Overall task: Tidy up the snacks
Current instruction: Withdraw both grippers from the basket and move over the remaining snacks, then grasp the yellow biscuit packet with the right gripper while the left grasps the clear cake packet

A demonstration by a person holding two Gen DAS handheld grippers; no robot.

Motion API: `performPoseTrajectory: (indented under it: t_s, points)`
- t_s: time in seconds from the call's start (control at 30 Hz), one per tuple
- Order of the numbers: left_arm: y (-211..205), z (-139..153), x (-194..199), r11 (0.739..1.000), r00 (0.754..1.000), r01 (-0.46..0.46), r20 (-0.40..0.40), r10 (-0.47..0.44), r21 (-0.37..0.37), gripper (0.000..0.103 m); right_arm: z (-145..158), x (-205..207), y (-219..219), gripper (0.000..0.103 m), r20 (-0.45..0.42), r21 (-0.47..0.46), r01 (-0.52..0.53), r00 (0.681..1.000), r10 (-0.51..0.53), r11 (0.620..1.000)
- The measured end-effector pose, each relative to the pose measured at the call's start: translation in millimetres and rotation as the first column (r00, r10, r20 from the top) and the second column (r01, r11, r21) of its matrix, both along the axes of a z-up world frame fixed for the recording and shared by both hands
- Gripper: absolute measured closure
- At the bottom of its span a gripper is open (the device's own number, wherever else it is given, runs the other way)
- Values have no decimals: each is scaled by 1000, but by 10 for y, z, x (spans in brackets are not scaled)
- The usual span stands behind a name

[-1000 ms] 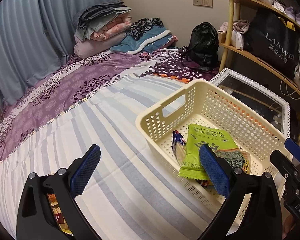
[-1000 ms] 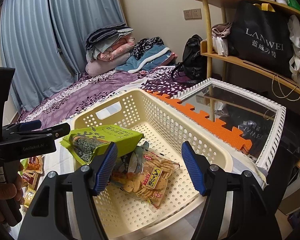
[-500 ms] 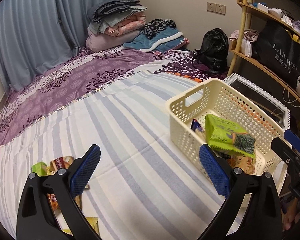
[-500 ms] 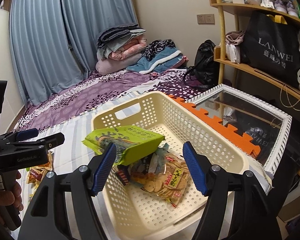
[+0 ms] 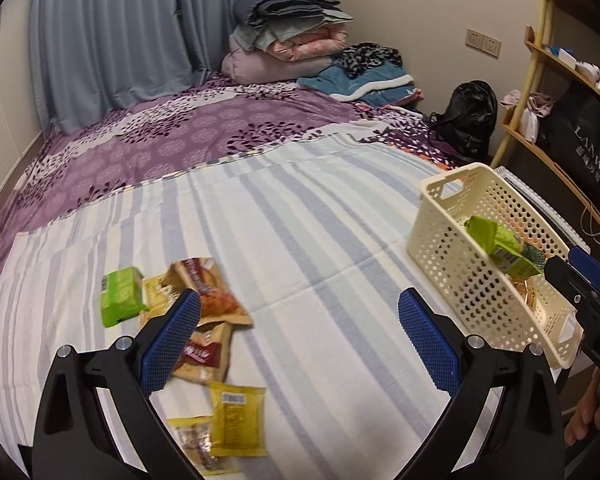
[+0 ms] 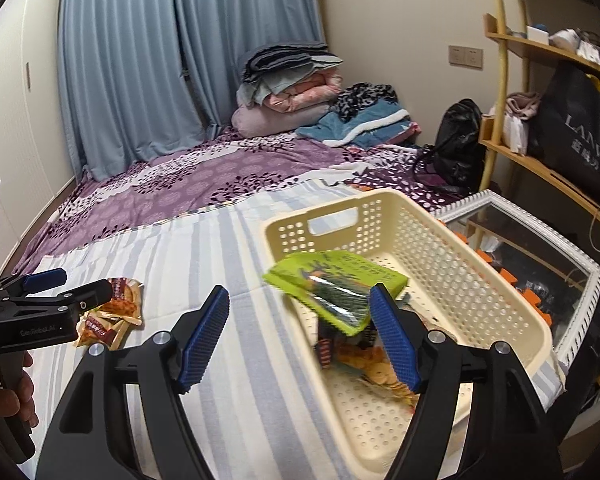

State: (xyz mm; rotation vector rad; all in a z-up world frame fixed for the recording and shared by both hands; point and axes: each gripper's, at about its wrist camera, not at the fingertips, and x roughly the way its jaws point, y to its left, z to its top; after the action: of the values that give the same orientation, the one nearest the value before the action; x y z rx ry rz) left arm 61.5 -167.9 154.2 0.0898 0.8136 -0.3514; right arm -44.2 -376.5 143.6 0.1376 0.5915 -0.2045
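- The green seaweed packet [image 6: 336, 292] now lies inside the cream basket [image 6: 500, 304], propped on a cracker bag [image 6: 364, 360]; 1 second ago it sat between the left hand-held gripper's fingers over the same basket.
- The left hand-held gripper [image 5: 300, 336] has swung away from the basket to the loose snack pile [image 5: 196, 320] near the bed's [image 5: 300, 240] left edge, jaws spread wide and empty.
- The right hand-held gripper [image 6: 300, 336], also released and holding nothing, has drifted left across the basket's near rim.
- Judging by this, 1 drop-off is finished and about 6 packets remain to collect.
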Motion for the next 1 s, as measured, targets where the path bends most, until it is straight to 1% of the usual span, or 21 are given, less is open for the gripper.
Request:
performPoseTrajectory:
  t_s: [0.1, 0.27, 0.4, 0.53, 0.77, 1.0]
  points:
    - [231, -44, -19, 1000, 999, -30, -11, 30, -7, 3, 1, 45, 179, 27, -6, -9, -32, 999, 32, 999]
    - [605, -117, -45, 996, 995, -91, -31, 91, -14, 3, -36, 156, 494, 27, -29, -20, -99, 995, 99, 995]
    - [883, -190, -74, 990, 990, -138, -46, 137, -20, 3, -91, 251, 754, 27, -56, -2, -162, 985, 162, 987]
    - [1095, -264, -82, 984, 982, -176, -66, 174, -25, 3, -210, 302, 954, 27, -93, 33, -218, 971, 220, 975]
    - [1407, -447, -85, 973, 968, -232, -105, 228, -23, 3, -604, 347, 1259, 27, -191, 134, -306, 925, 328, 942]
    - [1609, -677, -128, 963, 952, -269, -156, 264, -14, 3, -895, 417, 1601, 27, -262, 186, -383, 868, 422, 905]
